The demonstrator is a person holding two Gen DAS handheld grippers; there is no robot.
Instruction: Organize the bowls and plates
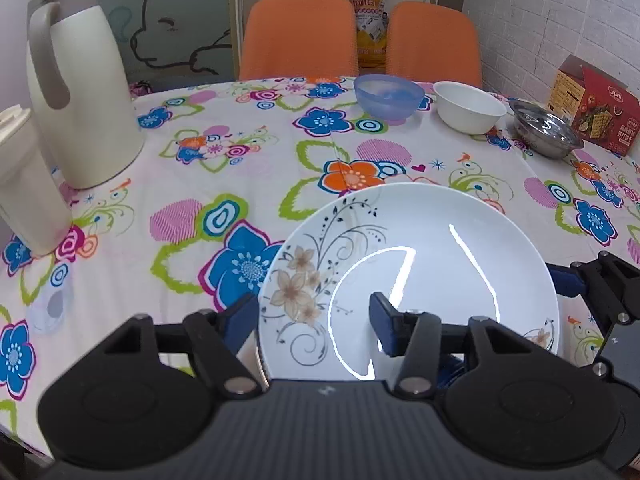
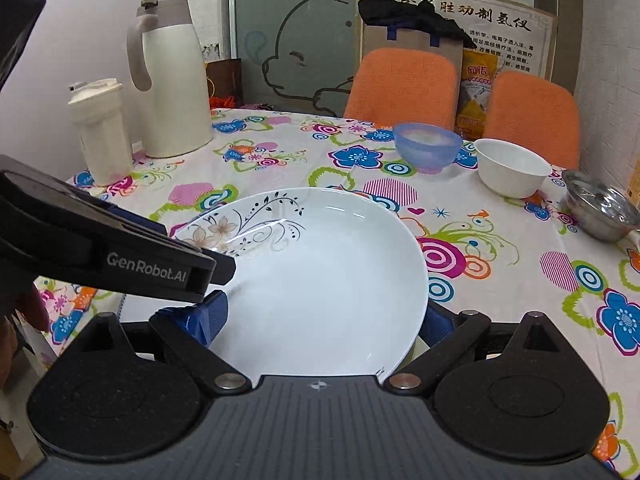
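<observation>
Both grippers on one plate

The plate (image 1: 420,272) sits between the two: the left gripper (image 1: 316,320) pinches its near-left rim, one finger under, one inside. The right gripper (image 2: 324,320) has its jaws wide, straddling the near-right rim; can't tell if they're actually pressing. Bowls (image 2: 512,166) lie well ahead of both jaws, nearer the right one.

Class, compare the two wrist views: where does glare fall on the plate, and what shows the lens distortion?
Left wrist view: bright curved streaks of reflected light cross the plate, hiding part of its surface. Right wrist view: the same plate shows only faint glints, so its floral print reads clearly. In both, the fisheye bends the table's far edge and darkens the corners.
</observation>
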